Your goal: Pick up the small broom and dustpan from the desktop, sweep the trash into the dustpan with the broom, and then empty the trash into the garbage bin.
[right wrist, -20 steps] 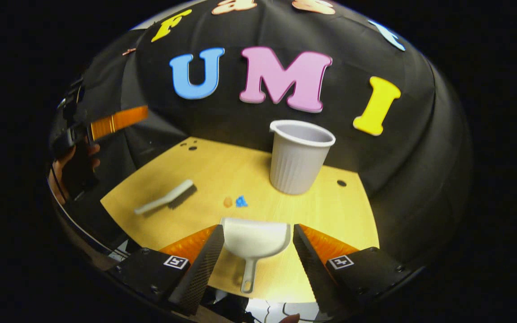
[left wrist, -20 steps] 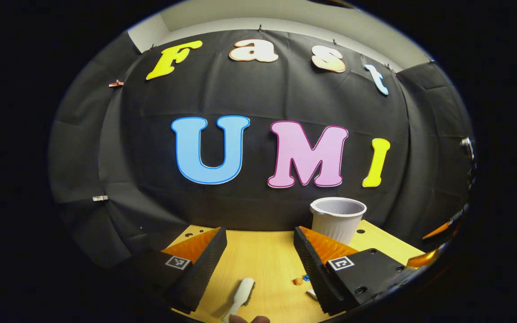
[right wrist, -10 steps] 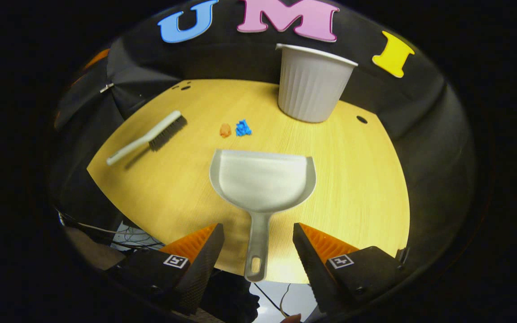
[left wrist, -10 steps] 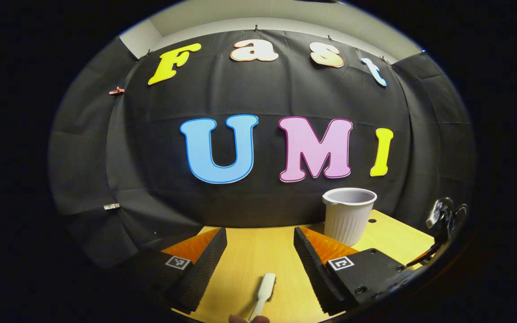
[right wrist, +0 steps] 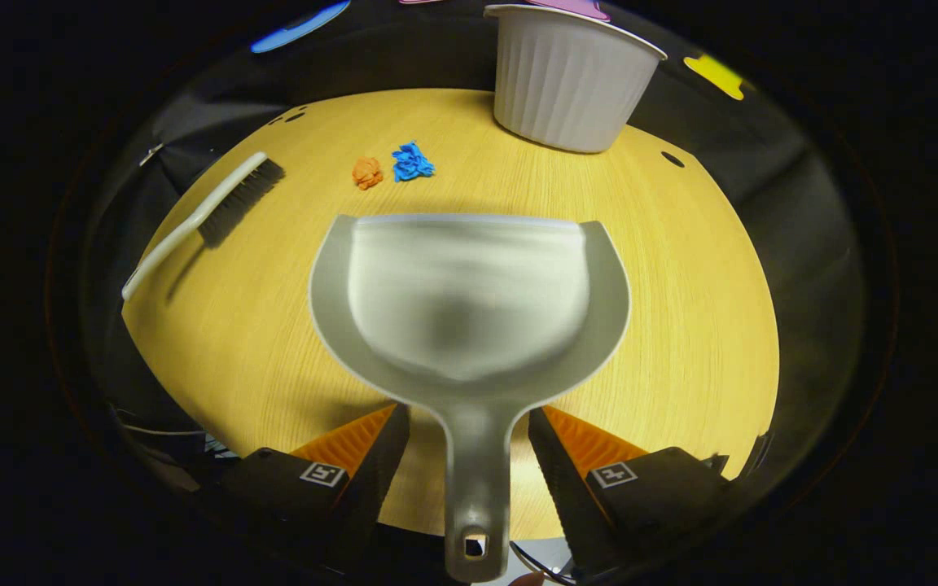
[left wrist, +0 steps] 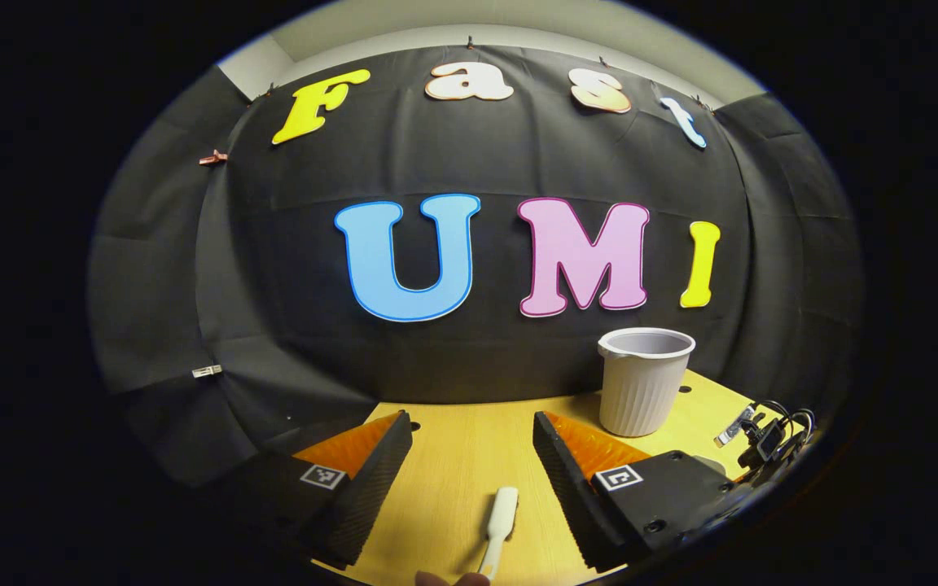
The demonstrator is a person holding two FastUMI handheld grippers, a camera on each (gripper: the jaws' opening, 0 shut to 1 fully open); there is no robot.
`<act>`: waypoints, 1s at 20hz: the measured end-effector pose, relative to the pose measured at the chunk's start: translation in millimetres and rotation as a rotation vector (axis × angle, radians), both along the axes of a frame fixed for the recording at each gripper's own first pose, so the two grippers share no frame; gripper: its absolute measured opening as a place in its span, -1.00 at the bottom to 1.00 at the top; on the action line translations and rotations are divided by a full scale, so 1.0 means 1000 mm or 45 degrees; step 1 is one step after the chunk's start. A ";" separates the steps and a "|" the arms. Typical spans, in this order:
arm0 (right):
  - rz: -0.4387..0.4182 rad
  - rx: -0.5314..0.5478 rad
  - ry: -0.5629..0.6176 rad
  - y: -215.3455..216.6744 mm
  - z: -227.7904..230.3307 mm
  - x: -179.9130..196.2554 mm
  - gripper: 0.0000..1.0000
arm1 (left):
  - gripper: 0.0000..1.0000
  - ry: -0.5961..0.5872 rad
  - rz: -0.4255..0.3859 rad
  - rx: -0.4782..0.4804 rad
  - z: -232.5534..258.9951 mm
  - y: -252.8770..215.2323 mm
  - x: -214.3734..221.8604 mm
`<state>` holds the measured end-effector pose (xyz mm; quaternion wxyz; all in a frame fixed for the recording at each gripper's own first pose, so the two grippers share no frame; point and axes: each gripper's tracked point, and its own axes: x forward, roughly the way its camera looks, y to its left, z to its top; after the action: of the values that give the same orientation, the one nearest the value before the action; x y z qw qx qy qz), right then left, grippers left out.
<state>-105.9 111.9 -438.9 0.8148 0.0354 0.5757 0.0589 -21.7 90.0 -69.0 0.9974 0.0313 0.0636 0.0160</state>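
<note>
In the right gripper view, the right gripper [right wrist: 469, 456] is seen with its jaws apart, one on each side of the handle of the pale grey plastic dustpan [right wrist: 469, 293], which lies flat in the middle of the frame. No contact between jaws and handle can be made out, so the pan is judged to be straddled ready for a grasp, not yet held. Its open lip is turned toward the upper part of the frame, where a crumpled orange scrap [right wrist: 367, 172] and a crumpled blue scrap [right wrist: 412, 161] lie just beside each other; that facing would suit a sweep straight into the pan. The small white broom with dark bristles [right wrist: 200, 216] lies slanted at the left of the frame, well apart from the pan, its bristle end nearer the scraps. The ribbed white plastic bin [right wrist: 571, 77] stands upright at the top of the frame, beyond the scraps.

In the left gripper view, the left gripper [left wrist: 473, 488] is seen with its jaws also apart, and the broom's white handle is seen low in the centre of the frame between them, untouched as far as can be told; an approach for picking it up is judged to be under way.

Everything is carried by a light wood-grain tabletop [right wrist: 681, 285] with a few small dark holes near its far edge. A black cloth wall [left wrist: 192, 268] encloses the booth, with a pale wall strip above it.
</note>
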 end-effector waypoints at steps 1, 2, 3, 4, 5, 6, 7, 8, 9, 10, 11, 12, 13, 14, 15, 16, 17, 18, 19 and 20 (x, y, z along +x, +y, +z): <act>-0.015 0.029 0.012 0.003 -0.002 0.003 0.86 | 0.91 0.007 0.002 0.000 -0.001 0.002 0.002; -0.039 0.042 0.016 0.005 -0.001 0.006 0.85 | 0.91 0.011 0.009 -0.002 -0.004 0.004 0.003; -0.059 0.062 0.029 0.006 -0.003 0.007 0.81 | 0.91 0.012 0.018 -0.005 -0.005 0.006 0.005; -0.071 0.062 0.034 0.006 -0.002 0.009 0.78 | 0.91 0.018 0.020 -0.011 -0.008 0.007 0.006; -0.068 0.058 0.051 0.006 -0.003 0.011 0.77 | 0.91 0.026 0.023 -0.019 -0.010 0.007 0.008; -0.056 0.057 0.059 0.004 -0.001 0.012 0.61 | 0.91 0.034 0.025 -0.030 -0.014 0.007 0.009; -0.042 0.058 0.060 0.005 -0.006 0.013 0.36 | 0.91 0.045 0.024 -0.042 -0.017 0.006 0.011; -0.035 0.061 0.052 0.004 -0.004 0.016 0.14 | 0.93 0.056 0.022 -0.055 -0.021 0.005 0.012; -0.033 0.065 0.030 0.003 -0.005 0.018 0.00 | 0.91 0.070 0.030 -0.067 -0.024 0.004 0.013; -0.043 0.065 0.017 0.002 -0.002 0.018 -0.21 | 0.93 0.088 0.038 -0.077 -0.029 0.005 0.015; -0.037 0.068 0.008 0.002 -0.004 0.019 -0.21 | 0.91 0.107 0.044 -0.084 -0.033 0.004 0.017; -0.031 0.074 0.013 0.002 -0.003 0.019 -0.22 | 0.91 0.128 0.051 -0.092 -0.040 0.003 0.018; -0.010 0.081 0.011 0.003 -0.004 0.018 -0.22 | 0.91 0.156 0.057 -0.103 -0.046 0.004 0.020; 0.016 0.077 0.012 0.001 -0.001 0.018 -0.26 | 0.91 0.182 0.059 -0.117 -0.054 0.004 0.021; 0.041 0.069 0.008 0.001 -0.001 0.018 -0.28 | 0.91 0.228 0.050 -0.132 -0.063 0.002 0.023; 0.086 0.063 -0.005 0.000 0.004 0.017 -0.29 | 0.91 0.289 0.033 -0.143 -0.078 -0.001 0.023; 0.147 0.056 -0.035 -0.002 0.011 0.018 -0.31 | 0.92 0.359 -0.005 -0.153 -0.093 -0.005 0.024; 0.216 0.041 -0.061 -0.005 0.020 0.019 -0.31 | 0.92 0.456 -0.071 -0.167 -0.111 -0.014 0.022; 0.279 0.029 -0.074 -0.009 0.029 0.017 -0.30 | 0.92 0.556 -0.109 -0.168 -0.128 -0.021 0.018; 0.325 0.032 -0.072 -0.010 0.036 0.014 -0.31 | 0.92 0.642 -0.114 -0.155 -0.148 -0.020 0.015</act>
<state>-91.7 102.3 -403.3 0.8161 -0.0296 0.5515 0.1703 -7.1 69.6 -216.5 0.9497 -0.0231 0.3096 -0.0401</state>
